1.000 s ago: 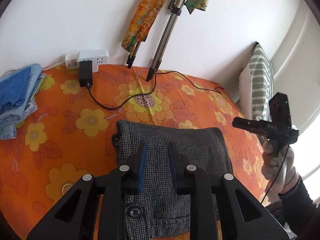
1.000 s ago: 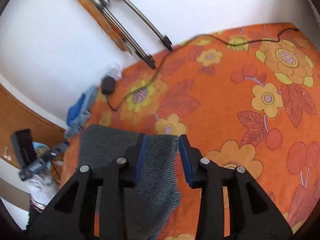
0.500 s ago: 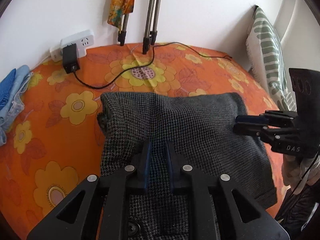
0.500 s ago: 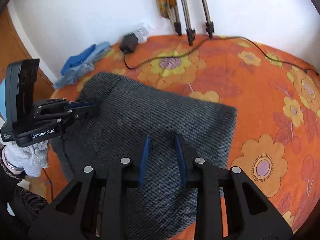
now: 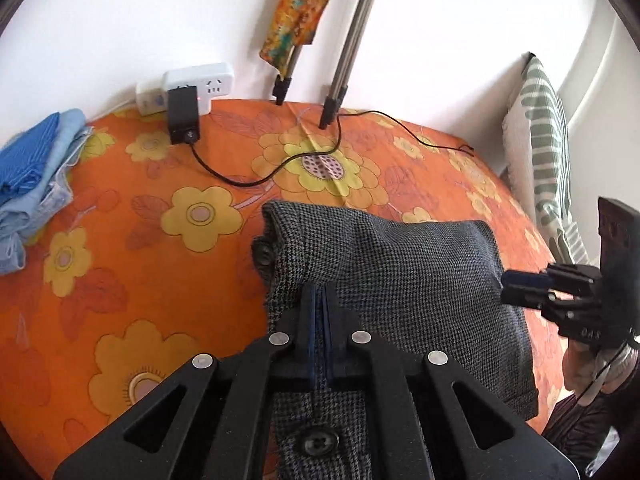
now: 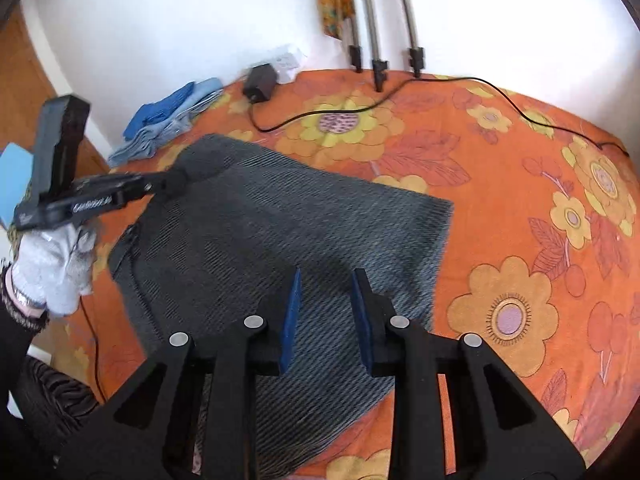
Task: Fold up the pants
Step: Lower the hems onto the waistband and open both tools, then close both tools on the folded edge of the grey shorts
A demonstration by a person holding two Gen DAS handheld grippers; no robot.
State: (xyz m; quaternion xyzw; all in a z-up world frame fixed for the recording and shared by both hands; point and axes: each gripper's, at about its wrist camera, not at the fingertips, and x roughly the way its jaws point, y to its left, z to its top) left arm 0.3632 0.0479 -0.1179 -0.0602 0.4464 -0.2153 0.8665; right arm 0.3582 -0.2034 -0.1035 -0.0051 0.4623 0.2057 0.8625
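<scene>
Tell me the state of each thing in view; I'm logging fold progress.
grey houndstooth pants: folded over, lying on the bedspread.
left gripper: shut, jaws have just been closing, pinching a ridge of the pants.
right gripper: open, above the pants, nothing gripped.
black adapter: plugged into the white power strip.
blue clothes: stacked, folded.
floral bedspread: spread flat.
</scene>
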